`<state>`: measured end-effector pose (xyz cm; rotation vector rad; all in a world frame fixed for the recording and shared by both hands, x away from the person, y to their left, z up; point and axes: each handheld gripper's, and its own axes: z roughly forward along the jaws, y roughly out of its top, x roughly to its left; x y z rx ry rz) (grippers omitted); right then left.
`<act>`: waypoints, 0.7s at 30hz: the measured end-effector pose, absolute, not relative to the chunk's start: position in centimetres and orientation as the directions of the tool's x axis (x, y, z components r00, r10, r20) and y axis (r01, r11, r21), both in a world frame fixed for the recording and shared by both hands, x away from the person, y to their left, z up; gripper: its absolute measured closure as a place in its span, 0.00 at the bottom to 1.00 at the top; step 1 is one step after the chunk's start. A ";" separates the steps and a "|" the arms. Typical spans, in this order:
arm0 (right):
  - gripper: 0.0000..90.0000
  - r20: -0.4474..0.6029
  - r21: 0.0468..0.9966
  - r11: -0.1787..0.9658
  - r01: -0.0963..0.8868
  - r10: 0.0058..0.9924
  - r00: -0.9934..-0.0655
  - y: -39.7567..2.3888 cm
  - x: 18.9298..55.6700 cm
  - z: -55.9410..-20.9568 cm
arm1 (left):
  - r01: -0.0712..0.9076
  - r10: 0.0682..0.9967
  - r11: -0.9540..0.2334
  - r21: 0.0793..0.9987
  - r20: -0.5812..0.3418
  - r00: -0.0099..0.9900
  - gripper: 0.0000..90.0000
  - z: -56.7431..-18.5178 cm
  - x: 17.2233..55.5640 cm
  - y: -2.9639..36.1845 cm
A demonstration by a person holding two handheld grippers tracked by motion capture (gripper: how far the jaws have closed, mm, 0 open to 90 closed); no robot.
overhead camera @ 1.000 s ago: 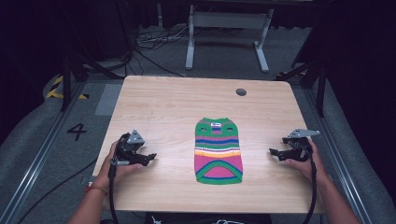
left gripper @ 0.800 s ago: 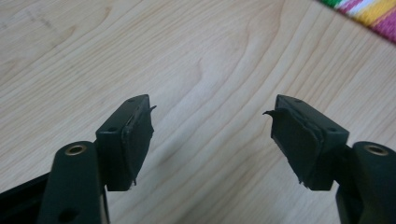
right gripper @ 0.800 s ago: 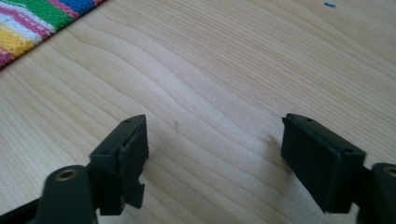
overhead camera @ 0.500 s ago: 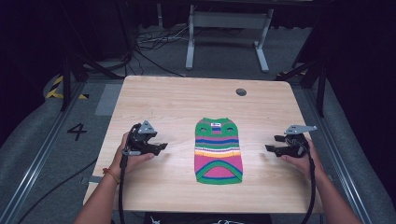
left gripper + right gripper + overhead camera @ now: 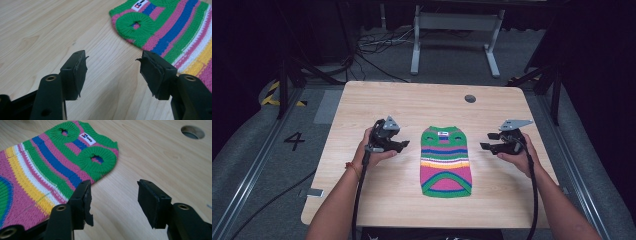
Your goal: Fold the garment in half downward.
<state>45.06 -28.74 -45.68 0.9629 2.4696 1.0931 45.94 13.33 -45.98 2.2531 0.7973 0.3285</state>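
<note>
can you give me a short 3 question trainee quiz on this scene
1. True or false: the striped knitted pet sweater lies flat on the light wooden table, between the two grippers.
2. Is anything between the left gripper's jaws? A) sweater B) nothing C) cable
3. Which end of the sweater carries the small white label?

Key: 1 true. 2 B, only bare table shows in the gap. 3 The green neck end, far from the person.

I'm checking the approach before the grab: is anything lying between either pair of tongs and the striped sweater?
Nothing visible. Bare table separates the left tongs from the striped sweater, and likewise the right tongs. Both pairs have just been closing with nothing between them, and neither touches the knit yet.
</note>
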 end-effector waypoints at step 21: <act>0.65 0.013 0.692 0.533 0.487 0.665 -0.746 -22.6 51.7 -47.0 | 0.497 0.649 -0.551 0.670 -0.031 0.760 0.52 -48.2 51.8 8.9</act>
